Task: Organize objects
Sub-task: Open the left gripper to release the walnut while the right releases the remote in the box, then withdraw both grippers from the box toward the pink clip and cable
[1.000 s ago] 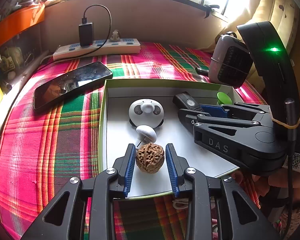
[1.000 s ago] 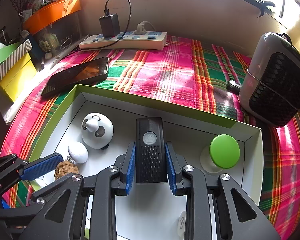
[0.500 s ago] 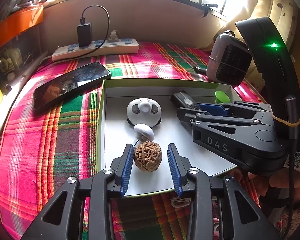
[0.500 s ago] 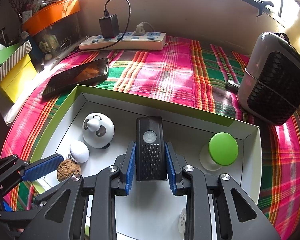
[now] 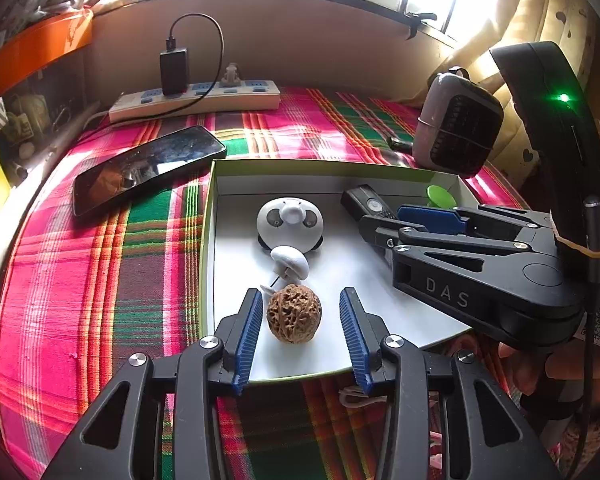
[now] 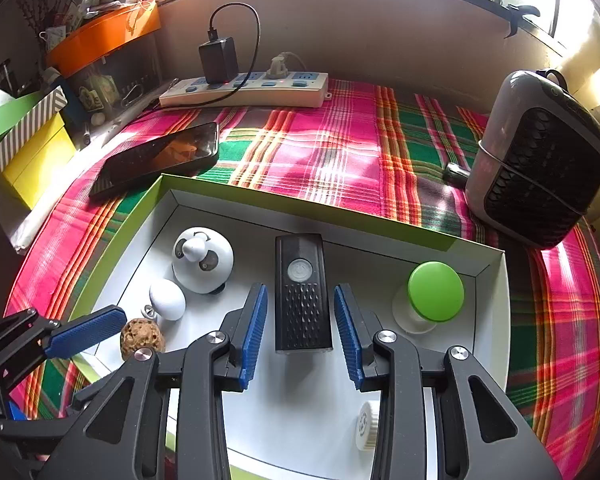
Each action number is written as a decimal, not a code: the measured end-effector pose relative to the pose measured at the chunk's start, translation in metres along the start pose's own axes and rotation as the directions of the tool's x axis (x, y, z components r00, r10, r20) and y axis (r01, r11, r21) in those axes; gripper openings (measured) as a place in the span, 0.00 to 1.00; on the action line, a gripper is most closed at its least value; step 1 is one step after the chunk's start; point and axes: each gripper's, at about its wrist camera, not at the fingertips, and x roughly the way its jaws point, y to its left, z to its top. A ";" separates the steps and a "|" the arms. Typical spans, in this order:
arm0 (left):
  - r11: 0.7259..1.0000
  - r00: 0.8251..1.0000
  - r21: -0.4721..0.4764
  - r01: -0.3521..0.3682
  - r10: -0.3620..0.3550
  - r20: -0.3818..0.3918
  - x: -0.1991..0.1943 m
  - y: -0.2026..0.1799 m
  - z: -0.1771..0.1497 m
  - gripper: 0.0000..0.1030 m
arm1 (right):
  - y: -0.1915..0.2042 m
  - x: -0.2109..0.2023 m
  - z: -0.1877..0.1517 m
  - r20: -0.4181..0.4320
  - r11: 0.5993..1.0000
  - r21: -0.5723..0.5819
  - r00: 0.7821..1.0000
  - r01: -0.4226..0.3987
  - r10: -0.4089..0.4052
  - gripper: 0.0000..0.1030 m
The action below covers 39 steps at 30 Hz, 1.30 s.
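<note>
A brown walnut (image 5: 294, 314) lies on the floor of the white, green-edged box (image 5: 340, 184), near its front edge. My left gripper (image 5: 300, 296) straddles it; the jaws are opening and a gap shows on each side of the walnut. A black remote-like device (image 6: 302, 292) lies flat in the middle of the box (image 6: 320, 216). Around it stands my right gripper (image 6: 300, 292), jaws opening, pads clear of its sides. In the right wrist view the walnut (image 6: 142, 338) sits low on the left.
The box also holds a white panda-faced round toy (image 5: 290, 220), a white egg-shaped piece (image 5: 290, 260), a green-capped knob (image 6: 434, 290) and a small white ridged cap (image 6: 366, 426). On the plaid cloth lie a phone (image 5: 148, 168), a power strip (image 5: 196, 98) and a grey speaker-like unit (image 6: 536, 160).
Both grippers' jaws have widened. The left pads have come off the walnut and the right pads off the black device; both things stay on the box floor.
</note>
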 end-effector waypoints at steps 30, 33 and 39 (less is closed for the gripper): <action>1.000 0.999 -0.018 0.022 -0.021 0.030 -0.044 -0.007 -0.025 0.42 | -0.004 -0.064 -0.038 0.111 0.999 0.040 0.994 -0.009 0.005 0.41; 0.999 0.999 -0.022 0.032 -0.031 0.017 -0.045 -0.008 -0.030 0.42 | -0.007 -0.071 -0.045 0.122 0.999 0.041 0.993 -0.008 0.003 0.41; 0.998 0.998 -0.008 0.068 -0.068 -0.004 -0.047 -0.021 -0.041 0.47 | -0.008 -0.084 -0.061 0.143 1.000 0.031 0.990 0.007 -0.011 0.41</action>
